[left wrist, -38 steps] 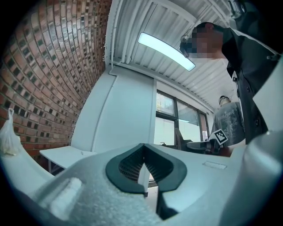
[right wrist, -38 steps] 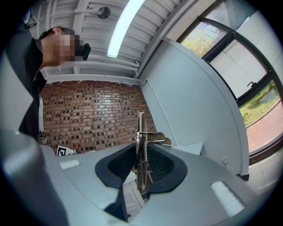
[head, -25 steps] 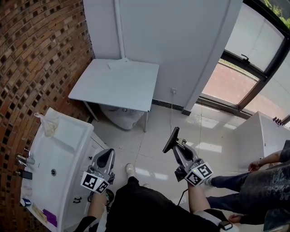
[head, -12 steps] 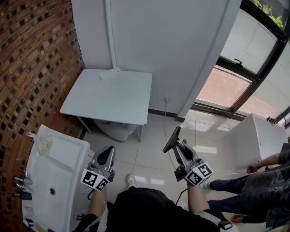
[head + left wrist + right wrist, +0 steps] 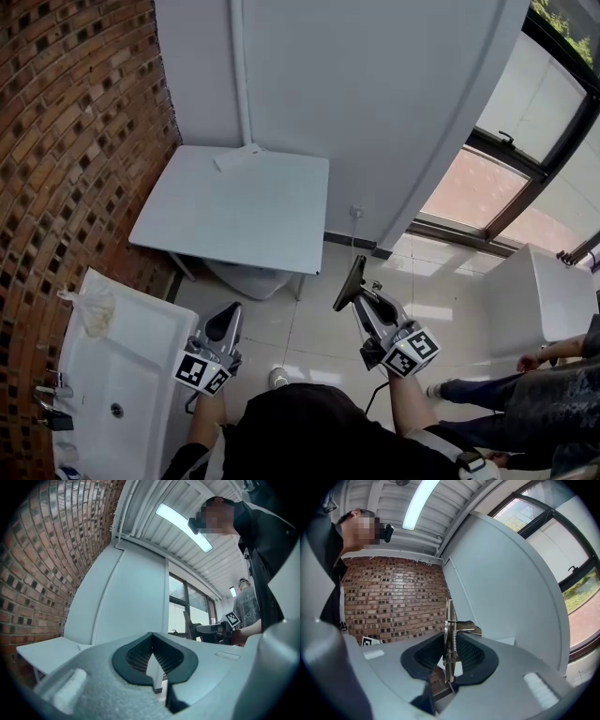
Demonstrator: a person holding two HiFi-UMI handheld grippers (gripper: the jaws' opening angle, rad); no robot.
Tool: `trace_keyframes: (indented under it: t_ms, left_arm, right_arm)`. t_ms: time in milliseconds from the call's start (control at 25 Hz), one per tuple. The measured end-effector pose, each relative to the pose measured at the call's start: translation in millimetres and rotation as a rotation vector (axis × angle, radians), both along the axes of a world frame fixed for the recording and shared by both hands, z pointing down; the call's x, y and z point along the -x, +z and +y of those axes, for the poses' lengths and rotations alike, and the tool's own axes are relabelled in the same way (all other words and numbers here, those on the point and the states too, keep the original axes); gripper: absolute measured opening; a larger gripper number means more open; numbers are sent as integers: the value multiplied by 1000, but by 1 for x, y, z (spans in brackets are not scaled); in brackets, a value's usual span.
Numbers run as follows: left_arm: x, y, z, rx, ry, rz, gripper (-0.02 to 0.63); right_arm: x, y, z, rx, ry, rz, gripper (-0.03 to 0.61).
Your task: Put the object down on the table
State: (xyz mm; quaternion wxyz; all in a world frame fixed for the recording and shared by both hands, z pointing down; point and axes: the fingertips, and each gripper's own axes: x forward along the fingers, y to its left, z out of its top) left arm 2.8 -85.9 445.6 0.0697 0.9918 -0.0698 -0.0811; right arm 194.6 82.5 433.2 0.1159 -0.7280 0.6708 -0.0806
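The white table (image 5: pixel 234 206) stands against the pale wall ahead, with nothing on its top except a small pale scrap at the back. My right gripper (image 5: pixel 361 298) is held level over the tiled floor, short of the table's right corner. It is shut on a thin, dark flat object (image 5: pixel 350 285) that sticks up edge-on from the jaws. In the right gripper view the object (image 5: pixel 449 634) shows a metal plate and a coil spring. My left gripper (image 5: pixel 228 319) is lower left, in front of the table, shut with nothing in it; its pads (image 5: pixel 140 656) meet at the tip.
A brick wall (image 5: pixel 66 141) runs along the left, with a white sink (image 5: pixel 122 366) below it. A white basin (image 5: pixel 248 277) sits under the table. A window (image 5: pixel 506 178) and a white cabinet (image 5: pixel 534 300) are at the right. Another person's legs (image 5: pixel 511 394) are at the lower right.
Both grippers have been carried forward towards the table, which now lies nearer. The right gripper still grips the flat object; the left stays shut.
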Motion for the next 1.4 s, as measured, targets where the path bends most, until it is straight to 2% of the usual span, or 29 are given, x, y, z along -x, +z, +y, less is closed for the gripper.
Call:
trace_keyframes:
  t_ms: [240, 440, 720, 1000, 1400]
  left_arm:
    - [6, 8, -30, 33, 3, -11, 2]
    - [-1, 16, -47, 40, -1, -31, 2]
    - [-35, 19, -59, 44, 15, -47, 2]
    - [-67, 15, -94, 42, -72, -53, 2]
    - [-146, 13, -132, 19, -92, -60, 2]
  right_arm:
    - [-1, -7, -41, 4, 0, 8, 91]
    - [-3, -5, -65, 17, -41, 12, 91]
    - [-35, 3, -92, 6, -56, -17, 91]
    - [-82, 13, -140, 18, -139, -23, 91]
    - [-152, 13, -191, 0, -197, -31, 91]
